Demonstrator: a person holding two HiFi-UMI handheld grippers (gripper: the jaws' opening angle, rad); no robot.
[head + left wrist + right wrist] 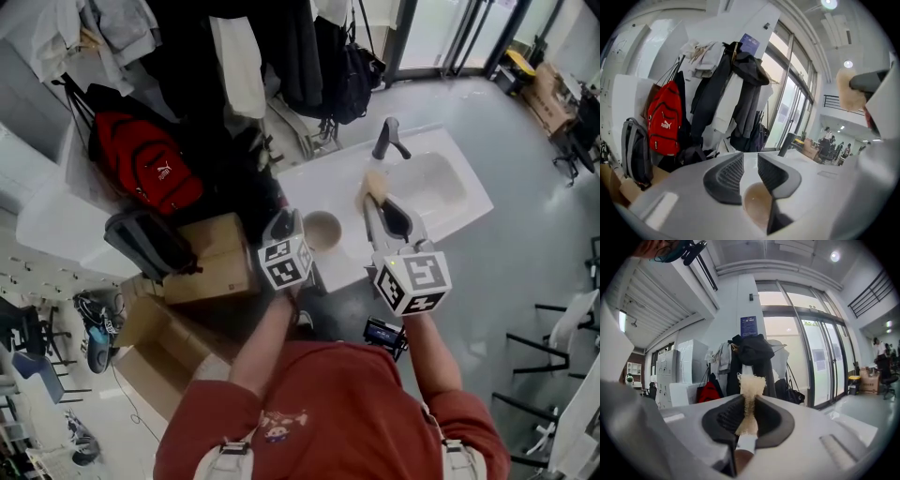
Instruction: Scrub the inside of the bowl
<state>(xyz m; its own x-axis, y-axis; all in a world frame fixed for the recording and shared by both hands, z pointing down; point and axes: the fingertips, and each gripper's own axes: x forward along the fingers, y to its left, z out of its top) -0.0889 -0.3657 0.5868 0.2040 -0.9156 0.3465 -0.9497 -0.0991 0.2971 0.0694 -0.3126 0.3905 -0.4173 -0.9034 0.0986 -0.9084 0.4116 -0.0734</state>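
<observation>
A: What is the biggest thing here?

B: A white counter (302, 183) with a sink (441, 187) sunk into its right part and a dark faucet (388, 139) at the far edge. Beyond the counter's left end, dark coats (281, 47) hang on a rack. A red backpack (145, 164) hangs lower to their left, with a cardboard box (211, 258) on the floor nearer the person.

A: And the two tools?

B: The left gripper (284, 219) is over the counter's left end. In its own view, the left gripper (750, 176) has its jaws a moderate way apart, with nothing pressed between the pads. The right gripper (375, 202) is out over the counter near the sink's left rim. Its own view shows the right gripper (749, 416) clamped on a brush (750, 399).

A: Where is the bowl?

B: The bowl (322, 231) stands upright on the flat left end of the counter, between the sink and the left edge. It is just beside the left gripper's tips. From that gripper, the bowl (757, 204) shows low in the gap between the jaws, and the pads are not touching it.

A: And the brush?

B: It is pale, and its frayed bristles stand up past the right jaws, clear of the bowl.
</observation>
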